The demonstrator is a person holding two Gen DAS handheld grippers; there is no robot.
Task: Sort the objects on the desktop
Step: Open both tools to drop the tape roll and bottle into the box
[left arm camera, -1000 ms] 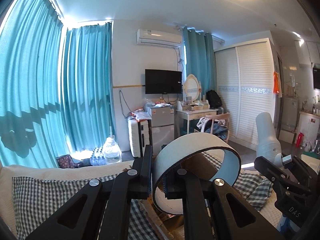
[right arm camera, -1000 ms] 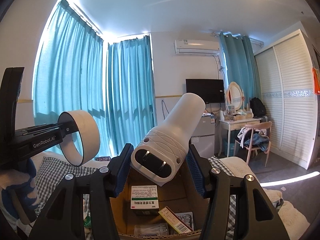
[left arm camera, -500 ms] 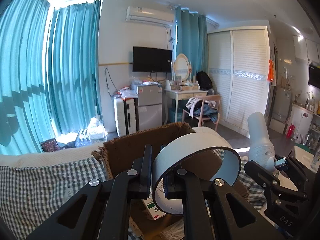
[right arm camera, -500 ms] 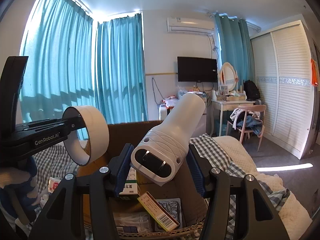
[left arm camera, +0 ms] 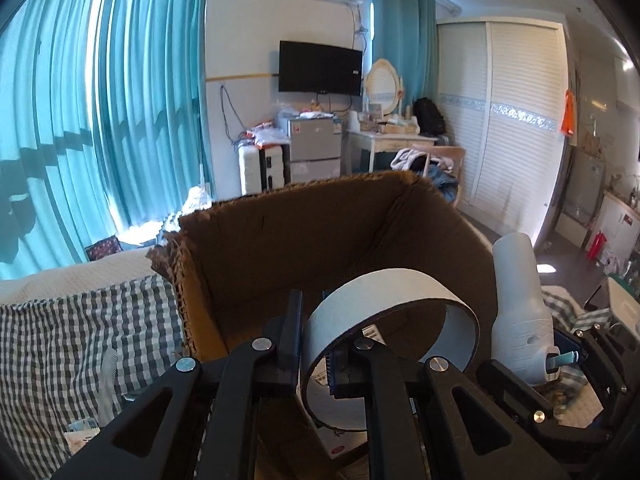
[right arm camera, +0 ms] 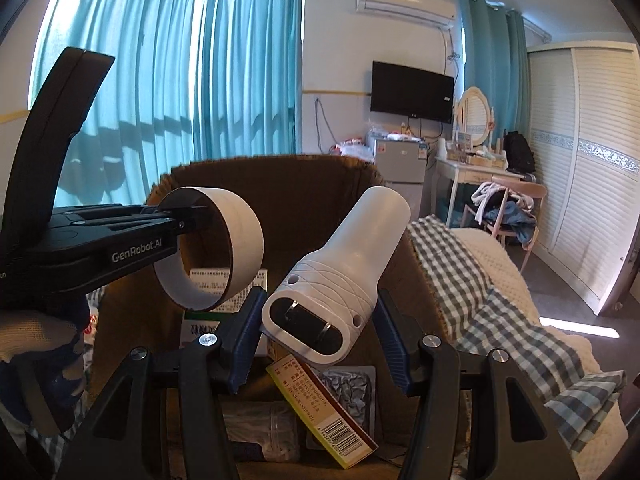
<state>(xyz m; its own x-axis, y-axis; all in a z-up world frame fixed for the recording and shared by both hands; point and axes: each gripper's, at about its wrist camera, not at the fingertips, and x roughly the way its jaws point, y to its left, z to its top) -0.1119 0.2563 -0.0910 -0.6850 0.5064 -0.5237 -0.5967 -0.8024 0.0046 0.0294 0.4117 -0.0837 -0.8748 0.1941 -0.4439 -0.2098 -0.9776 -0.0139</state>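
Note:
My left gripper (left arm camera: 316, 340) is shut on the wall of a wide white tape ring (left arm camera: 384, 292) and holds it over the open cardboard box (left arm camera: 280, 240). The ring also shows in the right wrist view (right arm camera: 240, 236), with the left gripper (right arm camera: 188, 216) at the left. My right gripper (right arm camera: 316, 328) is shut on a white plug-in device (right arm camera: 348, 264) with two prongs on its base, held above the same box (right arm camera: 312, 184). The device shows at the right of the left wrist view (left arm camera: 516, 304).
The box holds medicine cartons (right arm camera: 320, 404), a foil blister pack (right arm camera: 352, 384) and a green-and-white carton (right arm camera: 200, 328). It sits on a bed with a checked blanket (left arm camera: 80, 340). Behind are teal curtains, a TV, a small fridge and a wardrobe.
Both grippers have tilted down and moved toward the box with their loads. The box now fills the middle of both views and its contents show more.

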